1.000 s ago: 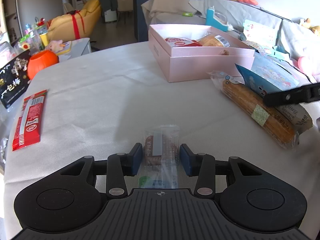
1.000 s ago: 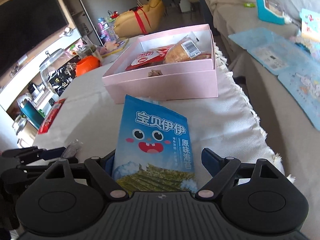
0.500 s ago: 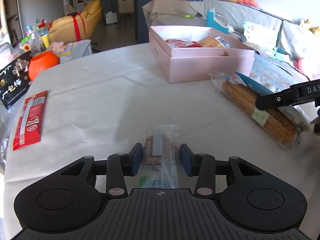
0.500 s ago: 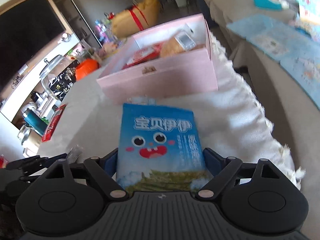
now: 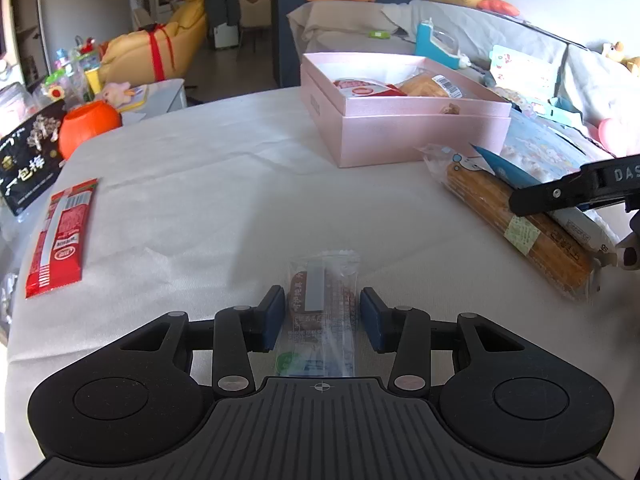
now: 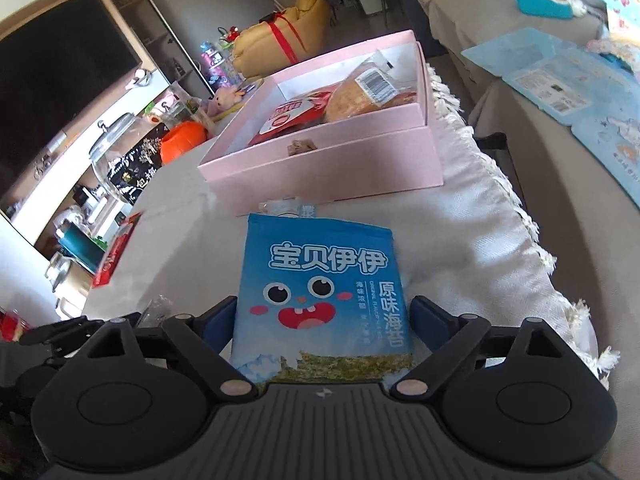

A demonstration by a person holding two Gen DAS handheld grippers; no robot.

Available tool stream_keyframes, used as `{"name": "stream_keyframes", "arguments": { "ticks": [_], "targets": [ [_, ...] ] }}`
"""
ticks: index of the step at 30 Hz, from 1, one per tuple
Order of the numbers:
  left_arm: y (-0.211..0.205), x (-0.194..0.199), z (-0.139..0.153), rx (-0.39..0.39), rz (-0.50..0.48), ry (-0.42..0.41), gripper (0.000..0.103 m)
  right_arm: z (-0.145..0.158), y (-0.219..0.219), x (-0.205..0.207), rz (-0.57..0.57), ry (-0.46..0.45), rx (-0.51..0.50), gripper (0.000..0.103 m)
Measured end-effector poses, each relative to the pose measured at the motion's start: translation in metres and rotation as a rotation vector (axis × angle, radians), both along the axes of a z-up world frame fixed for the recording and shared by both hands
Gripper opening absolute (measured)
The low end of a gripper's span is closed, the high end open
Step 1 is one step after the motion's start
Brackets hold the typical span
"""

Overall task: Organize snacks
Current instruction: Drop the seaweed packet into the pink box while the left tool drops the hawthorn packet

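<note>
My left gripper point(image 5: 319, 318) is shut on a small clear-wrapped brown snack point(image 5: 322, 304), low over the white tablecloth. My right gripper point(image 6: 324, 320) is shut on a blue seaweed packet point(image 6: 320, 296) with a cartoon face and holds it raised, in front of the open pink box point(image 6: 332, 168). The box point(image 5: 404, 132) holds a red packet point(image 6: 292, 114) and a wrapped bread point(image 6: 362, 92). The right gripper also shows at the right edge of the left wrist view point(image 5: 576, 192), above a long wrapped biscuit roll point(image 5: 516, 228).
A red sachet point(image 5: 60, 236) lies at the table's left. A black snack bag point(image 5: 24, 164) and an orange pumpkin pot point(image 5: 88, 124) sit at the far left edge. A sofa with toys and blue booklets point(image 6: 568, 80) stands behind the fringed table edge.
My right gripper has lifted the blue packet and tilted up, so the pink box's inside shows more fully. The left gripper has stayed still with its snack.
</note>
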State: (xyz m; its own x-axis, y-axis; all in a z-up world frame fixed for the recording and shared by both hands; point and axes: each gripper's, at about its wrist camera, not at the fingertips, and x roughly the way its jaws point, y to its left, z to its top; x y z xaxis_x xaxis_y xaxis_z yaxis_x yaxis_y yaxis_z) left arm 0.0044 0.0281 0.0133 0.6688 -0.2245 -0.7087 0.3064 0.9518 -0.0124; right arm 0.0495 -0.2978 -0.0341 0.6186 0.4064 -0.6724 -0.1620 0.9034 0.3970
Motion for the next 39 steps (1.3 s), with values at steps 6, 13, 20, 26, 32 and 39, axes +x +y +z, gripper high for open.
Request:
{"name": "stream_keyframes", "arguments": {
  "ticks": [6,13,20,26,32,39],
  "targets": [
    [0.0,0.001,0.003,0.002,0.006,0.026,0.046,0.009,0.009,0.0,0.018,-0.005,-0.054,0.078],
    [-0.002,0.004,0.004,0.015,0.012,0.047,0.045,0.042,0.018,-0.015,0.027,-0.124,-0.146,0.077],
    [0.0,0.004,0.012,-0.08,-0.045,0.045,0.041,0.065,0.022,-0.019,0.027,-0.189,-0.195,0.077],
    [-0.005,0.025,0.058,-0.169,-0.091,-0.064,0.041,0.077,0.019,-0.022,0.007,-0.228,-0.223,0.077],
    [-0.029,0.116,0.114,-0.379,-0.104,-0.153,0.043,0.095,0.021,-0.015,-0.015,-0.279,-0.266,0.077],
    [0.007,0.151,0.096,-0.478,-0.039,-0.149,0.043,0.107,0.022,0.004,-0.06,-0.301,-0.297,0.078]
  ]
}}
